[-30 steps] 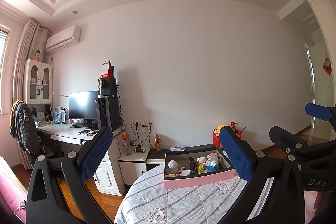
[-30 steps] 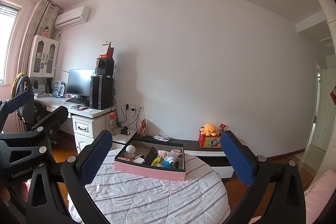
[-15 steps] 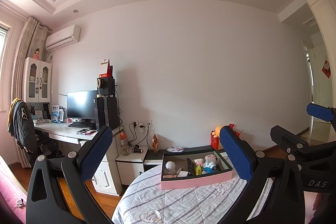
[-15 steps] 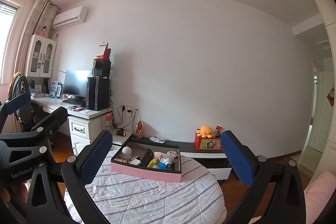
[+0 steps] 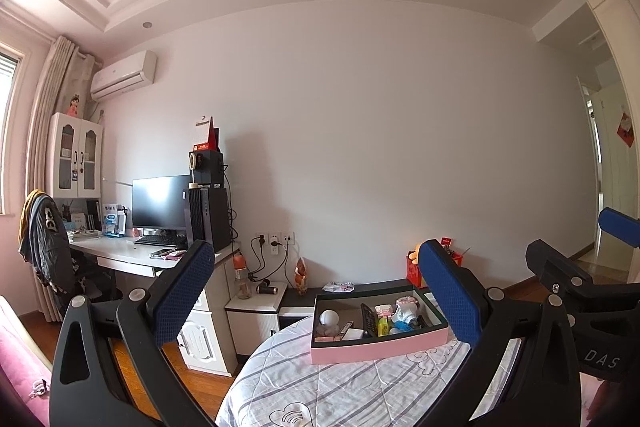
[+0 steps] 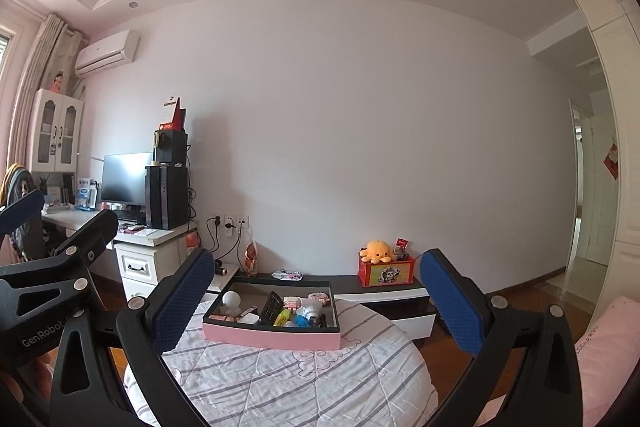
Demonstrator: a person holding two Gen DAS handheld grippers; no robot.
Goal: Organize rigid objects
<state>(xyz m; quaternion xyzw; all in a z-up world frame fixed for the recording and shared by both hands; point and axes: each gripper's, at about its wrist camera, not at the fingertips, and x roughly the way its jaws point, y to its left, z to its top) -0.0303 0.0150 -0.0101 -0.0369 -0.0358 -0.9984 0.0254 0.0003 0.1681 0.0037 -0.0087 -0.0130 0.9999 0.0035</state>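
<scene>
A pink tray (image 6: 272, 339) with a dark inner lining sits on a round bed-like surface covered by a white quilt (image 6: 288, 383) with grey stripes. In the right wrist view the tray lies at about 6 o'clock, slightly left of centre; in the left wrist view the same tray (image 5: 380, 349) lies at about 5 o'clock. Small rigid items fill it: a white ball-shaped object (image 6: 231, 299) at its left end, a black remote control (image 6: 272, 307) near the middle, a yellow marker (image 6: 282, 317) and a white and blue toy (image 6: 310, 313) toward the right. The smallest pieces are too small to tell.

The right gripper (image 6: 316, 301) hangs above the quilt with its blue-padded jaws wide apart, holding nothing, the tray framed between them. The left gripper (image 5: 318, 293) is likewise spread wide and empty.

Beyond the quilt, at 12 o'clock from the tray, a low black and white cabinet (image 6: 384, 297) stands against a plain white wall (image 6: 360, 127). On it sits a red box (image 6: 386, 273) topped by an orange plush octopus (image 6: 377, 251). At 9 o'clock, a white desk (image 6: 144, 243) carries a monitor (image 6: 126, 179) and a black computer tower (image 6: 166, 197). An air conditioner (image 6: 108, 53) hangs high at 10 o'clock, with a white glass-door cupboard (image 6: 56, 135) below it. A doorway (image 6: 592, 195) opens at 3 o'clock. The floor is brown wood (image 6: 520, 307).
</scene>
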